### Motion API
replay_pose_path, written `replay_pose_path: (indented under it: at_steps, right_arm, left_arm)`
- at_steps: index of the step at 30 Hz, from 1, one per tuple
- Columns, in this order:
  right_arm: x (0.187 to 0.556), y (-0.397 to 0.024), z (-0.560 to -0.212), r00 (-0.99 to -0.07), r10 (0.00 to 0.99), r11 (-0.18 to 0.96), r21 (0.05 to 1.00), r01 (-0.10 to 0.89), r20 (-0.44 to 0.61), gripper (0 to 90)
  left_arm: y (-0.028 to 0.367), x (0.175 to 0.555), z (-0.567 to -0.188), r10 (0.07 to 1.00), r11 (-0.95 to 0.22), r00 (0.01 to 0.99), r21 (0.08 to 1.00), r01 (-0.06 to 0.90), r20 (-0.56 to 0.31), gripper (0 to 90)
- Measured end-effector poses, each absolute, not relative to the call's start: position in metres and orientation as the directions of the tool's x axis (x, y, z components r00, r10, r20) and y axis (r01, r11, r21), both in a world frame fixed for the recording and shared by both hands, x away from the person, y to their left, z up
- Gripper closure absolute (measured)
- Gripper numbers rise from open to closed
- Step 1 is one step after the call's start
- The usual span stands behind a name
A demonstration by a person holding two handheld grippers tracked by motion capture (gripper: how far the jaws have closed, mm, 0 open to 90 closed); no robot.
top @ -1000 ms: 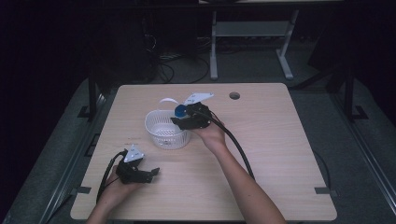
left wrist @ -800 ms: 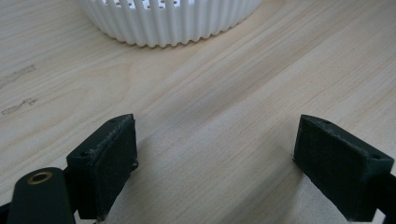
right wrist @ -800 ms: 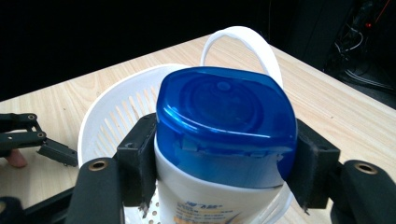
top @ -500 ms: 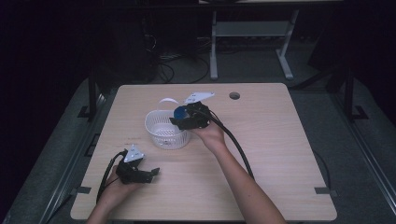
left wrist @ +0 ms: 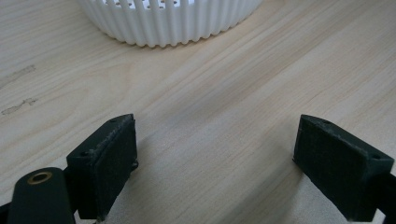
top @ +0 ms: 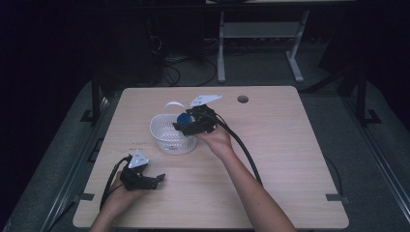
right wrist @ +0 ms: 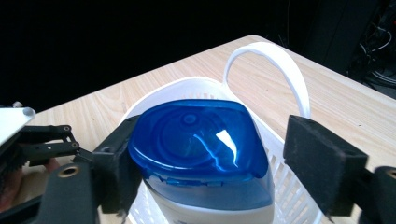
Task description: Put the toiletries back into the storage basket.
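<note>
The blue-capped bottle (right wrist: 201, 154) stands in the white basket (top: 167, 137) mid-table, between the right gripper (top: 186, 126)'s jaws, which have just been opening, one pad clear; the left gripper (top: 155, 181) rests spread near the table (top: 290, 145) edge

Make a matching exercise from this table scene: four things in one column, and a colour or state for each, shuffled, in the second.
Things
1. basket
2. bottle cap
3. left gripper
4. table

Colours or states
A. blue and glossy
B. jaws wide apart over bare wood, nothing between them
C. white, with slotted walls
D. light wood grain

Pairs: 1-C, 2-A, 3-B, 4-D
</note>
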State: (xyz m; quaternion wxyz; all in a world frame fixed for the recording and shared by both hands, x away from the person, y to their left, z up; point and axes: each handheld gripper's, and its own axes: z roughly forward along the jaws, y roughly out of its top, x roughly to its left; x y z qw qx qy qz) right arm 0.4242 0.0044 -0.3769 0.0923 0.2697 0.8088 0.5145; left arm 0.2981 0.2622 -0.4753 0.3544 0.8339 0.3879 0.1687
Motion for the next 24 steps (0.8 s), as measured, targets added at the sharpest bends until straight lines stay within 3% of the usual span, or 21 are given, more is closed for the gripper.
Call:
replay_pose_path:
  at_steps: [15,24]
  right_arm:
    - [0.418,-0.008,-0.367,-0.848,0.510,0.343,0.870,0.356,0.146,2.5]
    - [0.405,-0.028,-0.364,-0.850,0.510,0.362,0.863,0.352,0.132,0.6]
  left_arm:
    - [0.262,0.298,-0.475,0.766,-0.449,0.643,0.722,0.526,0.008,13.0]
    - [0.262,0.298,-0.475,0.767,-0.447,0.642,0.723,0.527,0.007,13.0]
